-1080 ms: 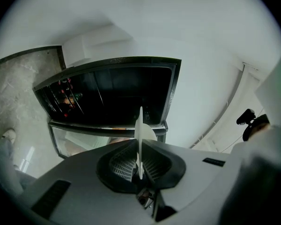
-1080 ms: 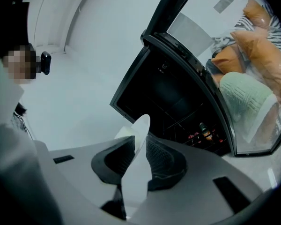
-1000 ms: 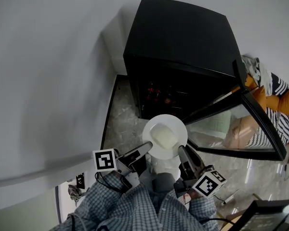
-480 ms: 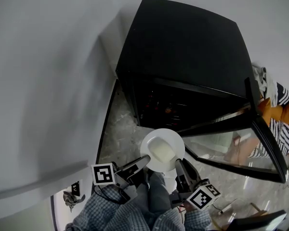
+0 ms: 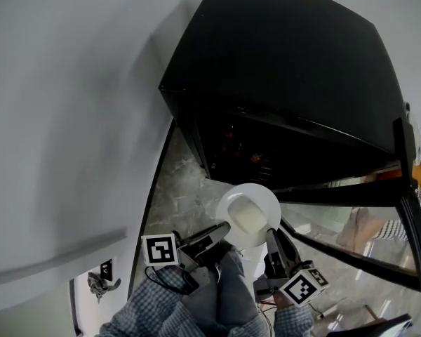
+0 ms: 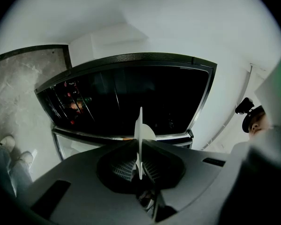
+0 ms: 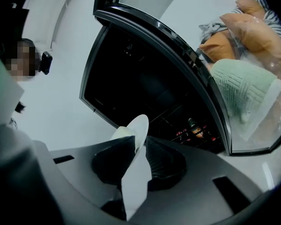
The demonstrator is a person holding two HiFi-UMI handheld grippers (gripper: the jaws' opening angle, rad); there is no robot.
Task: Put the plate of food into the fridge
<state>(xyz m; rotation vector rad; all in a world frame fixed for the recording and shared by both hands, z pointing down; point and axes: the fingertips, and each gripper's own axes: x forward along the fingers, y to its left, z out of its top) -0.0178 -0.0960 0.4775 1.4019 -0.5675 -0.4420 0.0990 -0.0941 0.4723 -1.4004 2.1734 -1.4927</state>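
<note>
Both claws are clamped on the white plate [image 5: 264, 194]: the left gripper [image 5: 219, 230] pinches its near left rim and the right gripper [image 5: 272, 236] its near right rim, jaws just tightened slightly. The plate, with a pale block of food [image 5: 245, 215], is in the air before the open black fridge [image 5: 288, 62], beside its glass door [image 5: 351, 234]

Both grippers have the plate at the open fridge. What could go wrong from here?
The left gripper and right gripper pinch the plate only by its rim; if one lags, the plate may tilt and the food slide off. The open door stands near the right gripper and could be clipped.
</note>
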